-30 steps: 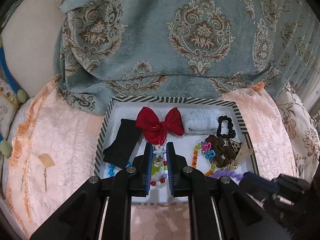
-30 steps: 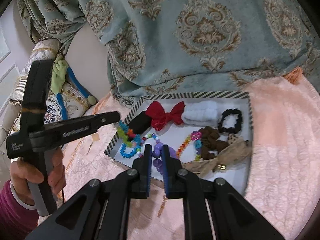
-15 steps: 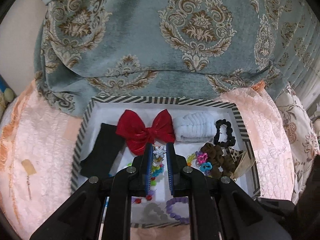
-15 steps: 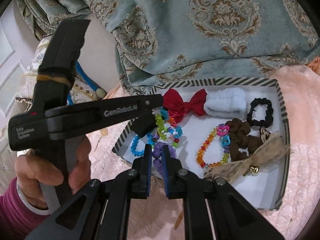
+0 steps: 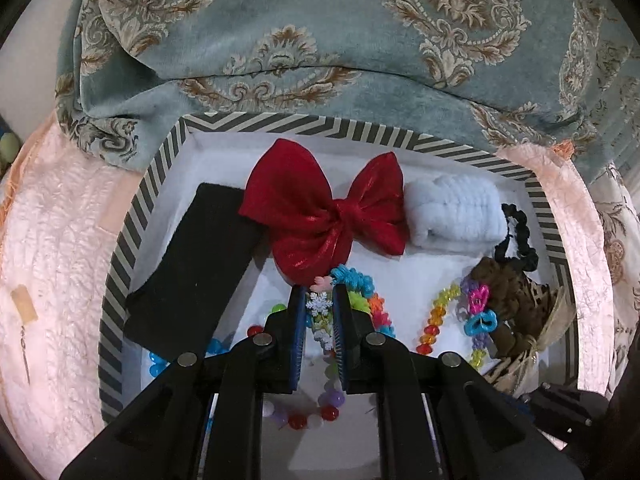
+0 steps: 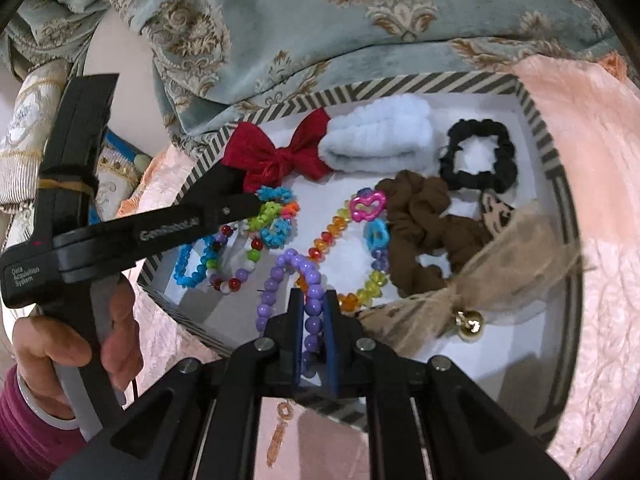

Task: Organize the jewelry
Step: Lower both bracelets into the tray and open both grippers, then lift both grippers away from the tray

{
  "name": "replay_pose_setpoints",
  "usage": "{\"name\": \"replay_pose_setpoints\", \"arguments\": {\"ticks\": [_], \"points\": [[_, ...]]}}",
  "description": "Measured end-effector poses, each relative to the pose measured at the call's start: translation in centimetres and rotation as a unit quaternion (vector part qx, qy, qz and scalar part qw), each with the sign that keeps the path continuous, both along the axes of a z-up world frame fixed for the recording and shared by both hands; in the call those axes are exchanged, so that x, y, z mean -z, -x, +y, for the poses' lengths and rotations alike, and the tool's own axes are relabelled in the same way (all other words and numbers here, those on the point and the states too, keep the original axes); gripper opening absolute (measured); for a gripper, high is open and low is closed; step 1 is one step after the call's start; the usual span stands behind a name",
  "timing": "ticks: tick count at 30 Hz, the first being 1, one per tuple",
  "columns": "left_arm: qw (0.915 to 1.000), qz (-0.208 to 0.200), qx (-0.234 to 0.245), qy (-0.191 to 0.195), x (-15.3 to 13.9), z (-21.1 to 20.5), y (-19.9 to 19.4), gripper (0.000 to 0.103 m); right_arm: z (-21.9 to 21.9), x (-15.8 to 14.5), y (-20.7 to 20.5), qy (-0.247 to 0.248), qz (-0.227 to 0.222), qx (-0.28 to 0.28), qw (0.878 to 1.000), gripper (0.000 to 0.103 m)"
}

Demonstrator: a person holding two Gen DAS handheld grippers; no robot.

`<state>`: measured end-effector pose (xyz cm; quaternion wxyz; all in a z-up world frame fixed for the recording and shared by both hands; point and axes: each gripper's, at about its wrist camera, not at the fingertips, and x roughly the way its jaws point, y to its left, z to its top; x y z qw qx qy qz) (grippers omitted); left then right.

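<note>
The right claw (image 6: 313, 300) is clenched on a purple bead bracelet (image 6: 276, 280), whose loop hangs over the near edge of the striped box (image 6: 538, 120). The left claw (image 5: 319, 294) is clamped on a multicoloured loom-band bracelet (image 5: 360, 284) with a snowflake charm (image 5: 319, 303), low over the box's middle; in the right wrist view its tip (image 6: 244, 204) sits just beside the red bow (image 6: 276, 156). The left hand (image 6: 72, 344), in a magenta sleeve (image 6: 24, 432), grips that tool's handle, pointing it steeply down into the box.

Inside the box, a black folded piece (image 5: 196, 264) lies along the left edge, the red bow and a pale blue fluffy band (image 5: 456, 212) along the far edge, and a black scrunchie (image 6: 478, 156) in the far right corner. A brown scrunchie (image 6: 428, 224), a rainbow bead bracelet (image 6: 340, 220) and a tan ribbon with a gold bell (image 6: 468, 322) lie towards the right; a blue bead bracelet (image 6: 192, 264) and a red, white and green one (image 6: 236, 264), possibly tangled together, lie at the near left. The box rests on a pink bedspread (image 5: 52, 248).
</note>
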<state>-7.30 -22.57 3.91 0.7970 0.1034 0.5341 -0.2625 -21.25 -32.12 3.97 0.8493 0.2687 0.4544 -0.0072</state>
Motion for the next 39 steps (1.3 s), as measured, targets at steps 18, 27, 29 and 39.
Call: {"name": "replay_pose_setpoints", "arguments": {"ticks": [18, 27, 29, 39], "points": [[0.9997, -0.019, 0.001, -0.012, -1.0, 0.2, 1.0, 0.011, -1.3, -1.2, 1.3, 0.023, -0.007, 0.038, 0.999, 0.023], [0.9988, -0.044, -0.011, -0.016, -3.0, 2.0, 2.8, 0.011, -1.0, -2.0, 1.7, 0.103, -0.011, 0.055, 0.993, 0.036], [0.9984, -0.051, -0.014, -0.017, -3.6, 2.5, 3.5, 0.011, -0.6, -2.3, 1.8, 0.122, -0.013, 0.055, 0.991, 0.036], [0.9938, -0.104, -0.036, -0.013, -7.0, 5.8, 7.7, 0.011, 0.5, -5.4, 3.0, 0.152, -0.032, 0.078, 0.985, 0.044]]}}
